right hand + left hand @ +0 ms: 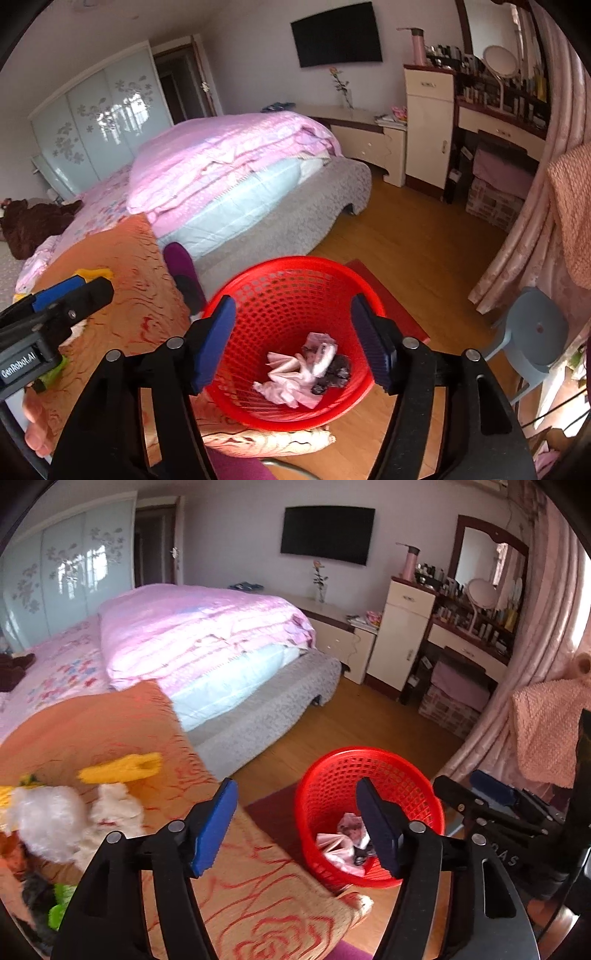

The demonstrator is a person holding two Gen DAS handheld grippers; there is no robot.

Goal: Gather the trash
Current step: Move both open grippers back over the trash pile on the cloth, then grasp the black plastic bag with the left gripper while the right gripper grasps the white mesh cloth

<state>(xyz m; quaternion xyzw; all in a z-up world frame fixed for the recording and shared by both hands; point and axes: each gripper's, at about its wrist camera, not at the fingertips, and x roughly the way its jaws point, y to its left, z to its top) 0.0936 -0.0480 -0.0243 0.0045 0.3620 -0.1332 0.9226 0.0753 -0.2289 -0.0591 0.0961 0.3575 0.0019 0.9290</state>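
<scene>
Both of your tools are empty right now: the right gripper (293, 345) hangs over the red basket (295, 417) with its jaws spread and nothing between them, and the left gripper (297, 825) is spread the same way, pointing across the corner of the orange cloth (258, 886) toward the basket. Crumpled pink and white paper (295, 376) lies at the bottom of the basket, so that piece looks dealt with. What seems left to collect lies on the cloth to your left: white fluffy wads (51, 819), a yellow piece (122, 768) beyond them, and something green (61, 904) near the edge, all blurred. Take the next piece with the left gripper, since it is nearer. Keep the jaws wide as you come down, straddle one wad fully, and close on its middle so the soft stuff doesn't slip. Lift clear of the cloth so you don't drag it.
</scene>
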